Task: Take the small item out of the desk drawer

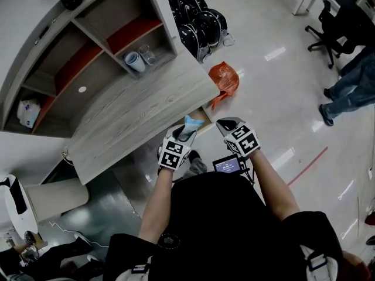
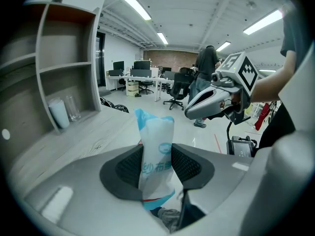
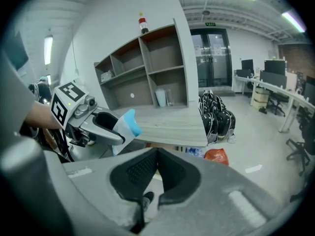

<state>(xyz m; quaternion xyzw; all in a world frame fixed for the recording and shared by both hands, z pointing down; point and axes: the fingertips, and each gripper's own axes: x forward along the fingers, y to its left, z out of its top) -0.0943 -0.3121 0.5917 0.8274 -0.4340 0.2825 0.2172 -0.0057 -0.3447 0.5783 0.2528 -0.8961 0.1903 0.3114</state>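
progress: pretty much done | left hand-held gripper [image 2: 157,168] pinches the small blue-white packet [image 2: 156,132], held in the air beside the surface [image 1: 135,116] edge | right hand-held gripper [image 3: 156,156] closed, empty | left: probably just setting it down

The packet [image 1: 188,123] stands between the jaws of the left gripper [image 1: 185,132], at the desk's [image 1: 135,116] near edge, with the right gripper [image 1: 228,124] just to its right. Behind on the desk stands a shelf unit [image 1: 88,45], with cups [image 1: 135,61] in its lower right compartment. A plastic bag [image 1: 225,79] lies on the floor beside the desk's right corner, and backpacks [image 1: 196,16] lie behind it.
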